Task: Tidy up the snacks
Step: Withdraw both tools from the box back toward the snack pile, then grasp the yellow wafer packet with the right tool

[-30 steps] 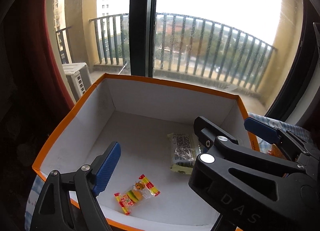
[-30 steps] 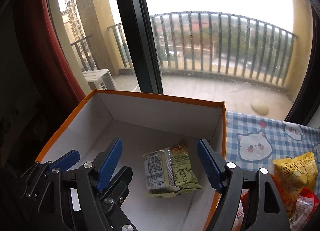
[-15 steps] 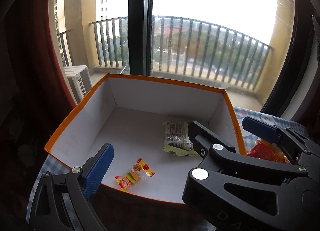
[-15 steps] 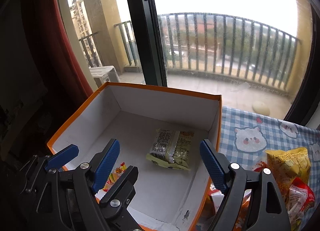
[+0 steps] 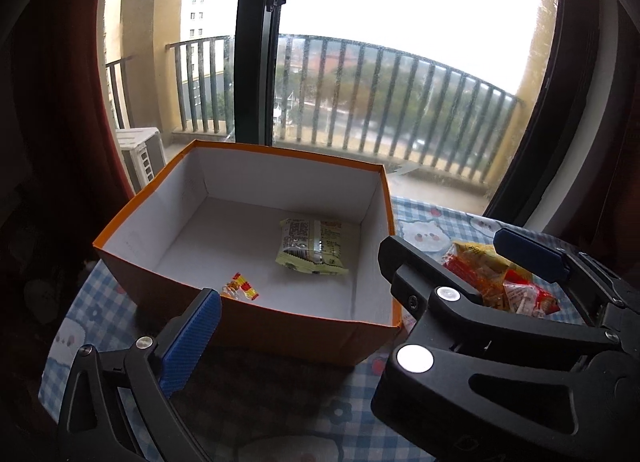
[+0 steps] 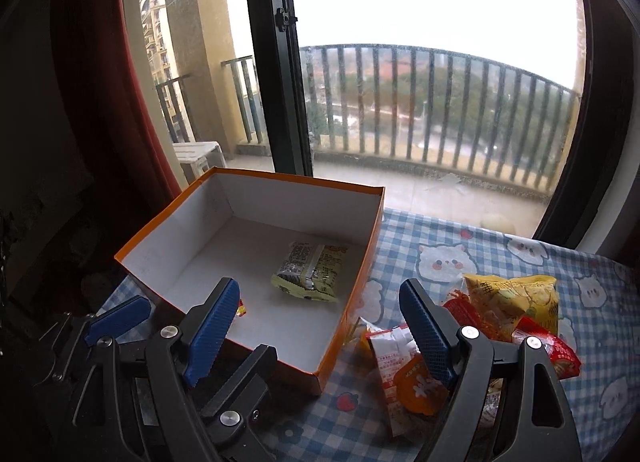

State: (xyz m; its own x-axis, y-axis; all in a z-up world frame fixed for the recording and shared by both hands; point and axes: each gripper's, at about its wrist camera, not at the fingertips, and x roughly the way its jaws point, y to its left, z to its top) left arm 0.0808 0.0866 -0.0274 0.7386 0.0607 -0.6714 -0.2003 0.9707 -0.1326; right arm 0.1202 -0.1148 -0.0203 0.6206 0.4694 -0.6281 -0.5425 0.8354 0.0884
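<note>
An orange box with a white inside (image 5: 248,326) (image 6: 348,302) stands on the checked tablecloth. In it lie a yellow-green snack pack (image 5: 314,246) (image 6: 310,272) and a small red-yellow candy (image 5: 240,288) (image 6: 241,308). A pile of yellow, red and orange snack bags (image 6: 508,310) (image 5: 496,282) lies right of the box. My left gripper (image 5: 360,294) is open and empty, in front of the box. My right gripper (image 6: 320,330) is open and empty, near the box's front right corner, with the pile beside its right finger.
The blue-white checked tablecloth with cat prints (image 6: 592,302) covers the table. A window with a dark frame (image 6: 280,70) and a balcony railing lie behind the box. A red curtain (image 6: 120,102) hangs at the left.
Both grippers have pulled back and up, out of the box. The box and snacks now lie farther away. The snack pile has come into view at the right.
</note>
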